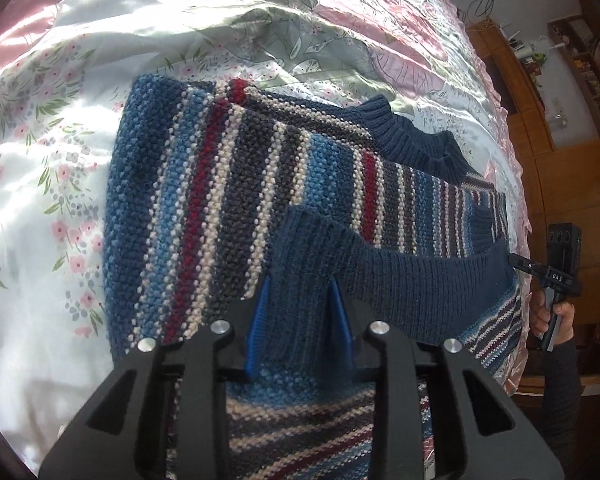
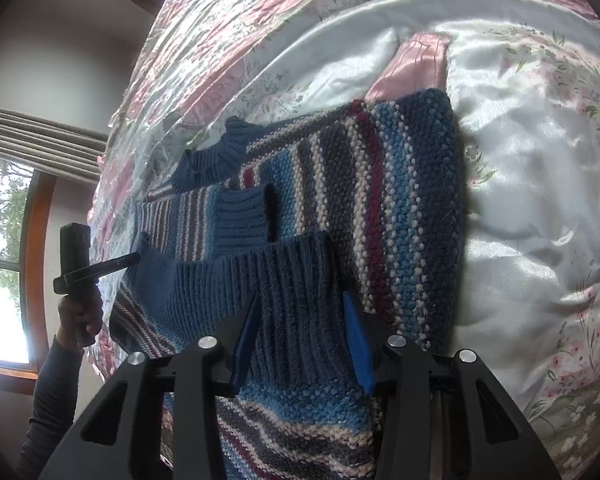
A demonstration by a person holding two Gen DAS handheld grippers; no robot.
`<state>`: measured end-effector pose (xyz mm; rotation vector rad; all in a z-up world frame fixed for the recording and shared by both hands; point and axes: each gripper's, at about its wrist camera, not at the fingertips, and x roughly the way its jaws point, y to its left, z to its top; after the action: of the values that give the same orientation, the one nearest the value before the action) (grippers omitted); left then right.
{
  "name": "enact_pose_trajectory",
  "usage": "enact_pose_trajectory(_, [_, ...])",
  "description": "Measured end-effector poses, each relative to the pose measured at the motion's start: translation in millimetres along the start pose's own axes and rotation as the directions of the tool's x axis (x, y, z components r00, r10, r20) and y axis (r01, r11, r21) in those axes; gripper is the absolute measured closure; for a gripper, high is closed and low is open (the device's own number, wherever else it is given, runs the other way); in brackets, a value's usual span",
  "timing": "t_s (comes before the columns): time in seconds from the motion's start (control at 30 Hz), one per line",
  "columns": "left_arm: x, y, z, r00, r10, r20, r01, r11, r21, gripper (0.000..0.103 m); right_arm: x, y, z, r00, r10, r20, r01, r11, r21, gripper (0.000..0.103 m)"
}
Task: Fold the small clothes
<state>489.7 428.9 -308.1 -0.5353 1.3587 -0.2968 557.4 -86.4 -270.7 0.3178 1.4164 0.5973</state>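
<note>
Striped knitted sweater in navy, blue, red and cream point(image 1: 228, 184), lying on a glossy floral satin bedspread point(image 1: 40, 160) ahead of both tongs. The left tongs point(image 1: 298, 312) held the navy ribbed hem band point(image 1: 400, 280) pinched between their blue-padded fingers point(image 1: 258, 320), at one end of the band. The right tongs point(image 2: 300, 328) clamped the same band point(image 2: 228, 280) at its other end; seen from the left tongs, they appeared far to the right, gripped by a hand point(image 1: 556, 316) in a dark sleeve. The hem was raised off the bed and stretched taut between the two grips, presumably so that the lower half of the garment could be carried as one straight edge over the upper half. Beyond the hem, a folded-in sleeve with its ribbed cuff point(image 2: 242, 216) lay across the chest, and the ribbed navy collar point(image 1: 412, 136) lay farthest from the tongs. Judged stage: sleeves tucked, the bottom-to-collar fold under way, the hem not yet laid down. A wooden bookshelf point(image 1: 580, 72) stood past the bed's edge.
</note>
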Motion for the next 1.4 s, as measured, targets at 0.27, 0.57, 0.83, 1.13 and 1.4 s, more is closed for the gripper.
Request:
enact_pose_trajectory(0.27, [-16.1, -7.5, -13.3, 0.991, 0.02, 0.129, -0.018, 1.0, -0.013, 0.096, -11.8, 9.0, -11.5, 0.997, -0.058, 0.06, 0.06, 0.997, -0.043, 0.092])
enact_pose_trajectory(0.57, [-63.6, -33.6, -3.6, 0.966, 0.002, 0.259, -0.009, 1.0, 0.028, 0.096, -44.9, 31.0, -8.3, 0.977, -0.102, 0.187, 0.117, 0.991, -0.068, 0.094])
enact_pose_trajectory(0.83, [-72.6, -40.7, 36.3, 0.954, 0.03, 0.3, -0.039, 0.999, 0.024, 0.096, -52.9, 39.5, 22.1, 0.947, -0.167, 0.274, 0.175, 0.985, -0.005, 0.094])
enact_pose_trajectory(1.13, [-43.7, -32.0, 76.7, 0.95, 0.108, 0.292, -0.101, 0.994, -0.038, 0.096, -32.3, 35.2, 56.2, 0.923, -0.262, 0.281, 0.26, 0.965, 0.046, 0.094])
enact_pose_trajectory(1.4, [-31.5, -25.9, 95.9, 0.944, 0.146, 0.297, -0.132, 0.989, -0.066, 0.096, -17.5, 41.4, 76.7, 0.897, -0.318, 0.309, 0.315, 0.947, 0.059, 0.094])
